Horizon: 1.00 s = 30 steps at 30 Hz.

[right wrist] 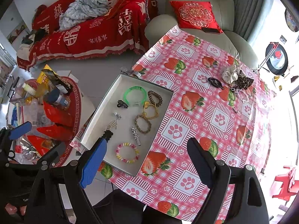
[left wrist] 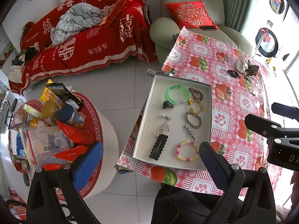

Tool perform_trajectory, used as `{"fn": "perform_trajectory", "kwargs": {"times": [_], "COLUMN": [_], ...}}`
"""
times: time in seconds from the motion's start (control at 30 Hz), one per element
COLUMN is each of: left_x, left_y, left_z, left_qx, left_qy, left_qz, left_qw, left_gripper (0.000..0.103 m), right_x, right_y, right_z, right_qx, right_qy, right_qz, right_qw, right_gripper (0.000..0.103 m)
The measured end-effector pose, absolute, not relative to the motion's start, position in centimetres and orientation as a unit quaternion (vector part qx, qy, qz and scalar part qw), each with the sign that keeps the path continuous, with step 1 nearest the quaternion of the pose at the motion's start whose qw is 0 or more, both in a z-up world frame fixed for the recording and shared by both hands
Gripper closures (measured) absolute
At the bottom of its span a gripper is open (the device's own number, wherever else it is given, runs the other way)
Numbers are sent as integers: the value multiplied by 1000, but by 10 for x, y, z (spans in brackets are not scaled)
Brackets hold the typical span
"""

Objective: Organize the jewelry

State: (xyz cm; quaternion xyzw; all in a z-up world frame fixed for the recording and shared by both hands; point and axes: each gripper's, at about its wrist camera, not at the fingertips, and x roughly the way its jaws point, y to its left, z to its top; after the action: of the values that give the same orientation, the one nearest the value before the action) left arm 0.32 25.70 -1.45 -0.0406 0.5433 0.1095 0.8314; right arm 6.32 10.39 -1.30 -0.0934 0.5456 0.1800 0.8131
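Grippers left (left wrist: 149,160) and right (right wrist: 147,160) agape, empty: next, black coiled hair tie (right wrist: 214,82) beyond shallow white tray (right wrist: 164,100), pinched squarely.

A home living room: a sofa (left wrist: 84,37) under a red wedding throw at eleven o'clock, a pale armchair (left wrist: 192,13) at one o'clock, tiled floor (left wrist: 115,85) between.
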Motion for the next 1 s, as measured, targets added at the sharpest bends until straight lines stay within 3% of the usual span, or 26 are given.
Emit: {"fn": "perform_trajectory", "kwargs": {"times": [1.0], "left_x": [0], "left_y": [256], "left_z": [-15], "left_qx": [-39], "left_qy": [542], "left_qz": [111], "left_qw": [832], "left_gripper": [0], "right_x": [62], "right_y": [104], "right_z": [-13], "right_qx": [-93], "right_qy": [545], "right_qz": [180], "right_qw": [813], "right_gripper": [14]}}
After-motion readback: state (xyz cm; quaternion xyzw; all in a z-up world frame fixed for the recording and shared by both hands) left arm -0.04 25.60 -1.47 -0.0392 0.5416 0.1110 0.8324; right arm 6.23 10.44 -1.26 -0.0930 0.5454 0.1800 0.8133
